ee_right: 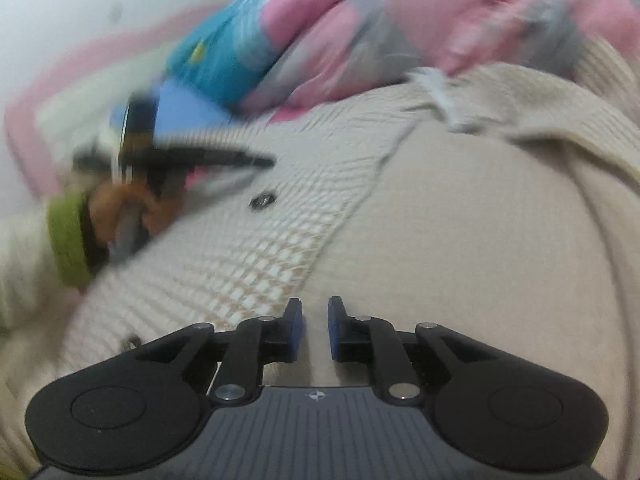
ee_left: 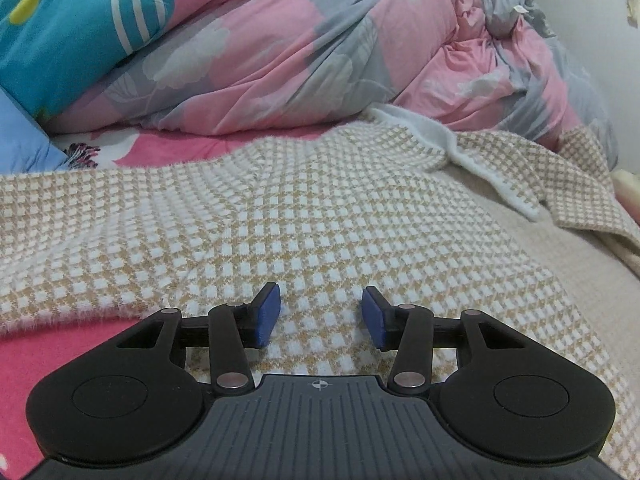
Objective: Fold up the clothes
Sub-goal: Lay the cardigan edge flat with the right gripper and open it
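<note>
The checked cardigan (ee_left: 280,208) lay spread flat on the bed, in front of a heaped pink-and-grey quilt (ee_left: 320,52), with no brand, label or legible writing visible on either. The left gripper (ee_left: 321,312) hovered low over the cardigan's checked knit, its jaws apart and holding nothing. The right gripper (ee_right: 315,324) was positioned over the cardigan's plain beige panel beside the buttoned front edge, its jaws narrowly apart and empty, though that view was motion-blurred.

A home bedroom: a rumpled pink-and-grey duvet (ee_left: 304,60) heaped on a bed with a pink sheet (ee_left: 172,146)
</note>
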Demonstrator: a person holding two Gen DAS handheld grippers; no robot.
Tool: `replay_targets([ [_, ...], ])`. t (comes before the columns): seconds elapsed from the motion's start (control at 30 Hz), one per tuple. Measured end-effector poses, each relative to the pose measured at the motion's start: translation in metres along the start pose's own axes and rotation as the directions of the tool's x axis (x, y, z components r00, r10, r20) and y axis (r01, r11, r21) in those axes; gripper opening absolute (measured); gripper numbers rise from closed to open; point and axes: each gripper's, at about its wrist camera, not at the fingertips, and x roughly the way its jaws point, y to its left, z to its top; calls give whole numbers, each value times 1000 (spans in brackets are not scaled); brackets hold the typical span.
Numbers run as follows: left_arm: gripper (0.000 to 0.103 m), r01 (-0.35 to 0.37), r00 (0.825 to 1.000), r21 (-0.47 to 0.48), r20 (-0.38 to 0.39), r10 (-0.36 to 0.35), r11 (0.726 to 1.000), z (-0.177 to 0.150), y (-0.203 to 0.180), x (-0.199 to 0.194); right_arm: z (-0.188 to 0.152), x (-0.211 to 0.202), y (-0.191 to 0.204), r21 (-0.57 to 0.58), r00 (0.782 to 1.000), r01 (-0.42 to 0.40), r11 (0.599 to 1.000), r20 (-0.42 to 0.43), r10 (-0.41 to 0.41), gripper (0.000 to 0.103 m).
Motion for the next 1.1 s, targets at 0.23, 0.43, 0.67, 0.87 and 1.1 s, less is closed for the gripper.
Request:
replay_targets([
  [0.23, 53, 33, 999, -3, 41, -33, 999, 7, -21, -11, 4, -84, -10, 43, 945, 268, 963, 181, -271, 24],
  [0.43, 54, 96, 994, 12, 53, -97, 995, 4, -48, -8, 9, -91, -13, -67, 849, 493, 868, 254, -463, 26],
  [0.67, 56, 105, 994, -14, 28, -105, 994, -5, -49, 7, 49, -18, 21, -454, 844, 536, 712, 280, -457, 43],
  [0.87, 67, 140, 990, -24, 34, -139, 990, -9, -47, 9, 86, 87, 26, -645, 860, 486, 590, 233, -454, 43],
  [1.1, 71, 167, 985, -32, 36, -166, 985, -10, -46, 11, 115, 187, -23, -648, 825, 491, 582, 131, -550, 42],
])
